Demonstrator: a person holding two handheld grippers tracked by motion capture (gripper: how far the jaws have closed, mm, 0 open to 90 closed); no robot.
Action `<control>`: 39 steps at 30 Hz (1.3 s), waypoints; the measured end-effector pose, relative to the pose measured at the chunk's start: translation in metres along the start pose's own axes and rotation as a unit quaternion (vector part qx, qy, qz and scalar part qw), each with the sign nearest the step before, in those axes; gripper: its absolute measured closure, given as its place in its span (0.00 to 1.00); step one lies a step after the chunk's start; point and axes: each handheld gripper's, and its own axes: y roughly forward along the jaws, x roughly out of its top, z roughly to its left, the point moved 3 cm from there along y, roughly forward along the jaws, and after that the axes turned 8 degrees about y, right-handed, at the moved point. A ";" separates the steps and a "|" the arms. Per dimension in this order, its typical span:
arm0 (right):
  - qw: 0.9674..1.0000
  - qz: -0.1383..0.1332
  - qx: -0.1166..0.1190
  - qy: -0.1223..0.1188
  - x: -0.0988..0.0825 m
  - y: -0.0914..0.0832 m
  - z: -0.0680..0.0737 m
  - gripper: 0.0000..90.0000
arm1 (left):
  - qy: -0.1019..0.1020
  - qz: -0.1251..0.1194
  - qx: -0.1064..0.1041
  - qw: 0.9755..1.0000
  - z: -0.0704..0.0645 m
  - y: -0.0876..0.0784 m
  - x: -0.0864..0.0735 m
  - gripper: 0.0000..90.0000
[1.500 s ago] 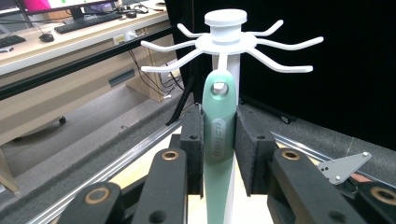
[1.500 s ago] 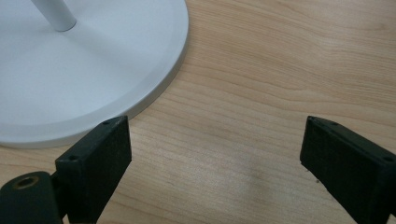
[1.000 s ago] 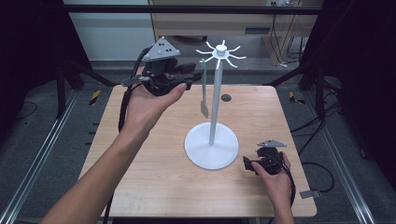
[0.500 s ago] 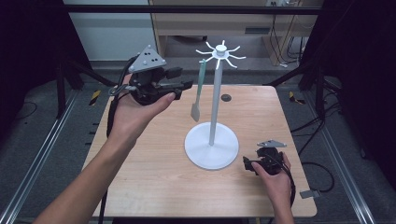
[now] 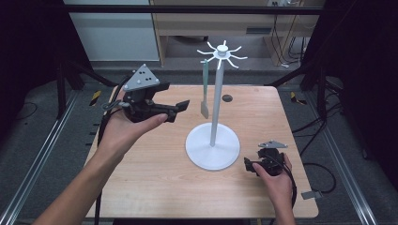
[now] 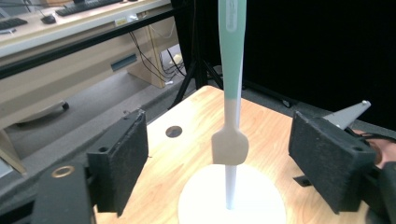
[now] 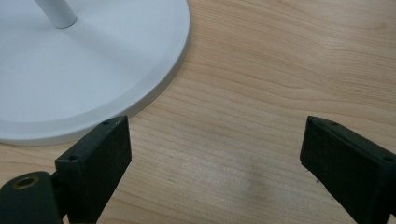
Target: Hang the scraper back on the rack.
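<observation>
Your left gripper [image 5: 180,107] hung in the air above the left half of the wooden table [image 5: 155,187], held from underneath by your left hand [image 5: 129,129], with its grey plate [image 5: 142,78] on top and its cable [image 5: 101,140] dropping past your forearm. Its 2 jaws stood wide apart and held nothing. They pointed toward the white stand [image 5: 213,145] in the middle of the table.

In the left gripper view the spatula [image 6: 231,88] hung straight down between the 2 spread jaws but farther off, touching neither pad. Its handle was teal above and pale below, and its flat pale blade sat in front of the stand's pole [image 6: 229,191]. From the high view the spatula [image 5: 205,89] hung from 1 of the hooks on the spoked top [image 5: 222,50] of the stand, just to the left of the pole and clear of the base.

Your right gripper [image 5: 248,165] rested low at the table's near right, in your right hand [image 5: 277,180], just beside the stand's round base. In the right gripper view its jaws were also spread wide with only bare wood between them, and the rim of the base [image 7: 93,70] lay just past the left jaw.

A small dark hole [image 5: 227,98] showed in the tabletop behind the stand.
</observation>
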 end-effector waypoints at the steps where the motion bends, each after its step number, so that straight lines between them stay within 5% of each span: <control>1: 1.000 0.000 0.001 0.001 0.000 0.000 0.000 0.10 | -0.002 0.001 0.000 1.000 0.000 0.000 -0.003 0.19; 8: 1.000 0.001 -0.001 0.001 0.000 0.000 0.001 0.10 | 0.002 0.025 -0.008 1.000 -0.008 -0.002 -0.030 0.17; 12: 1.000 0.001 -0.002 0.000 0.000 0.000 0.001 0.10 | 0.018 0.031 0.006 0.999 -0.007 -0.002 -0.045 0.16; 30: 1.000 0.005 0.000 -0.004 -0.001 0.001 0.002 0.10 | -0.026 0.095 0.011 0.995 -0.003 0.004 -0.135 0.11; 39: 1.000 0.006 -0.001 -0.006 -0.001 0.001 0.003 0.10 | -0.021 0.131 0.019 0.991 -0.004 0.011 -0.179 0.10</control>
